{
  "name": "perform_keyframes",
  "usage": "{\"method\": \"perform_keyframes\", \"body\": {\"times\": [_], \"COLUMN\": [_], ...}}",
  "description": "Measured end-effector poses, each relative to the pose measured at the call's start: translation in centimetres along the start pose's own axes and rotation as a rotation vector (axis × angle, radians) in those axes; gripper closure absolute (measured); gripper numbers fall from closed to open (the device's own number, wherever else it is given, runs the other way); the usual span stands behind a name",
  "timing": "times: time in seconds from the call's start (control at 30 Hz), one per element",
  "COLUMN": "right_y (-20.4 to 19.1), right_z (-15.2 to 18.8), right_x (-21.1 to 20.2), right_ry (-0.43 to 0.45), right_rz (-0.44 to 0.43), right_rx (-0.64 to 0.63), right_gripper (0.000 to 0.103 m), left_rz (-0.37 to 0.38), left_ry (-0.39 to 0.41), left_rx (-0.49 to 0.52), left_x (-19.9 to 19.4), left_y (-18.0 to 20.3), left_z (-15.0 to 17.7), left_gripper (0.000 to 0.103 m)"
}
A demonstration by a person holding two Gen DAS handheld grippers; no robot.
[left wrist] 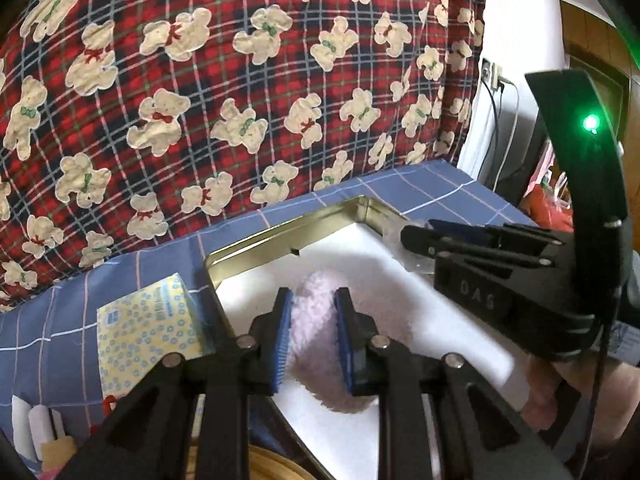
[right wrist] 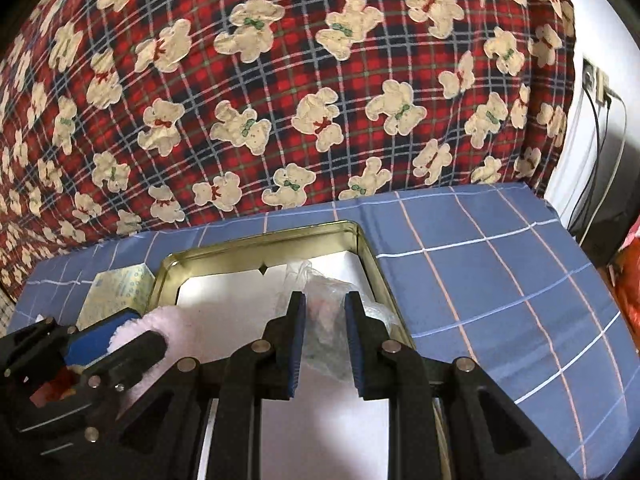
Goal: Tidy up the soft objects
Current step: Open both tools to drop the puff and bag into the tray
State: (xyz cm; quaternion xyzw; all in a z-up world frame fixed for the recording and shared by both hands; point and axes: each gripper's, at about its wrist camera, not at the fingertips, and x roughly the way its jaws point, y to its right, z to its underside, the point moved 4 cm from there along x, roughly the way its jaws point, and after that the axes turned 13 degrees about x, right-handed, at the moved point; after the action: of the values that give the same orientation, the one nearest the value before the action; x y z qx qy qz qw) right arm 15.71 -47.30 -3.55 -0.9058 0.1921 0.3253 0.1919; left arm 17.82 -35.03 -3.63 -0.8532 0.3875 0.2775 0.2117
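Observation:
A gold metal tin with a white lining lies on the blue checked sheet; it also shows in the right wrist view. My left gripper is shut on a fluffy pale pink soft item inside the tin, also seen in the right wrist view. My right gripper is shut on a crumpled clear plastic bag at the tin's right side. The right gripper also shows in the left wrist view over the tin's far right corner.
A yellow dotted packet lies left of the tin, also visible in the right wrist view. A big red plaid bear-print cushion rises behind. White foam pieces lie lower left. Blue sheet extends right. Cables and a wall socket stand far right.

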Motion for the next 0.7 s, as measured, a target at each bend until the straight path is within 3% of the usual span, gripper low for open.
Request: {"method": "perform_keyframes", "body": {"times": [0.17,0.33,0.4,0.53,0.7], "right_y": [-0.4,0.1,0.2,0.7,0.8], "right_z": [0.3,0.0,0.0,-0.3,-0.6], "right_x": [0.2,0.1,0.1,-0.1,-0.3], "right_ry": [-0.011,-0.013,-0.010,0.000,0.009], "right_rz": [0.005,-0.004,0.008,0.004,-0.004], "right_rx": [-0.022,0.004,0.007,0.036,0.052], "right_gripper": [0.081,0.080,0.074,0.069,0.061], "left_rz": [-0.004,-0.015,-0.016,-0.054,-0.077], "left_ry": [0.010,0.020,0.036,0.065,0.082], "left_rx": [0.015,0.010,0.011,0.009,-0.012], "left_x": [-0.3,-0.5,-0.9,-1.6,-2.3], "left_y": [0.0,-0.2,-0.3,-0.6,-1.3], "left_z": [-0.4,-0.6,-0.8,-1.0,-1.1], "left_gripper": [0.082,0.074,0.073,0.052,0.050]}}
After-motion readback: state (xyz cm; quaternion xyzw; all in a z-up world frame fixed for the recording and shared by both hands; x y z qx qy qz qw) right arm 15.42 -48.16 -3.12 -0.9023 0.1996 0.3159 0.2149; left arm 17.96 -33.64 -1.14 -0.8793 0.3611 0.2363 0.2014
